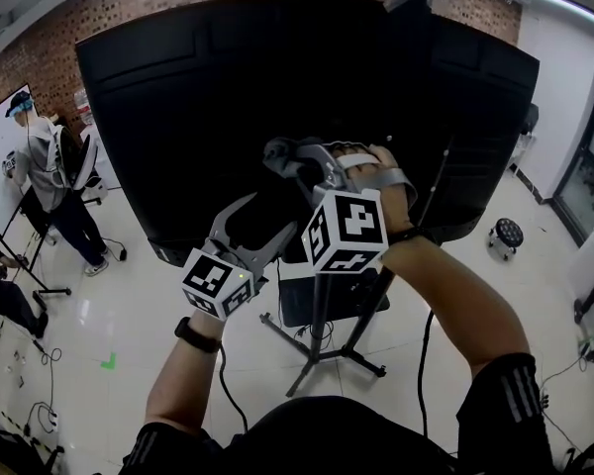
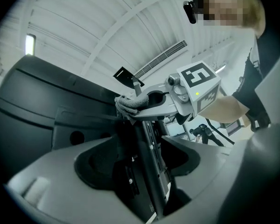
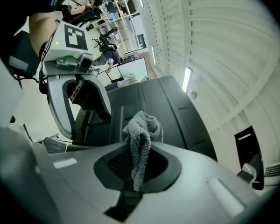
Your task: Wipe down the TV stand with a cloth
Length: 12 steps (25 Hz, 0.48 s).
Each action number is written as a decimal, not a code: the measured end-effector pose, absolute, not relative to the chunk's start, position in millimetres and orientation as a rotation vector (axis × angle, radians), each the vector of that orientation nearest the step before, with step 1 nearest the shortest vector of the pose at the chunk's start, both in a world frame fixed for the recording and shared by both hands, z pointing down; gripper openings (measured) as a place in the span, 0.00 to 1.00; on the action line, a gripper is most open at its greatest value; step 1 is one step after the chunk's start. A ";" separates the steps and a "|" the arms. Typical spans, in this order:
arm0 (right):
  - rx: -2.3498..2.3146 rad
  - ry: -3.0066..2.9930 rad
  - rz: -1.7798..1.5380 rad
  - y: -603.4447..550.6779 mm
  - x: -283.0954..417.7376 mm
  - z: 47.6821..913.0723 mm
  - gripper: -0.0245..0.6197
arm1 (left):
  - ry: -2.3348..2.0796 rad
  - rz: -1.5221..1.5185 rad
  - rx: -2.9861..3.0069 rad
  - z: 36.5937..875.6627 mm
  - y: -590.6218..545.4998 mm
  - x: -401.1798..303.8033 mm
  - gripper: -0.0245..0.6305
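Observation:
The back of a big black TV [image 1: 208,97] on a wheeled stand [image 1: 322,349] fills the head view. A grey cloth [image 1: 277,150] is pressed against the TV's back, and my right gripper [image 1: 295,158] is shut on it. In the right gripper view the cloth [image 3: 141,139] bunches up and hangs between the closed jaws of the right gripper [image 3: 137,171]. My left gripper [image 1: 267,216] sits just below and to the left. In its own view the left gripper [image 2: 147,171] has its jaws clamped on the stand's black upright column [image 2: 149,148]. The cloth [image 2: 128,104] shows there above.
A person [image 1: 49,181] with a headset stands at the far left by a whiteboard. A small black stool [image 1: 505,234] stands at the right. Cables [image 1: 45,364] lie on the shiny floor. The stand's legs spread under my arms.

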State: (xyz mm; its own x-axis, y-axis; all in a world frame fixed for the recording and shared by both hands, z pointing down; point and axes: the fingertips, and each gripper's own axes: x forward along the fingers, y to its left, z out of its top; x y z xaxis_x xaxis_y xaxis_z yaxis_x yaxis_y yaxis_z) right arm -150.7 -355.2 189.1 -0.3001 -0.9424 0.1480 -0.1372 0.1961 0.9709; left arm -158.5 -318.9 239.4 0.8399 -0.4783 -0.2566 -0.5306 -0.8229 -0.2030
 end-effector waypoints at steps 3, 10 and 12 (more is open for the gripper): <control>1.076 -1.610 -1.223 -351.4 -130.7 171.6 0.07 | 0.750 0.296 -2.716 219.7 -309.1 -145.6 0.52; 1.088 -1.608 -1.216 -352.2 -85.5 162.3 0.07 | 0.778 0.325 -2.666 196.3 -301.3 -122.1 0.51; 1.098 -1.628 -1.223 -353.4 -77.1 159.8 0.07 | 0.789 0.320 -2.658 194.4 -300.2 -114.8 0.51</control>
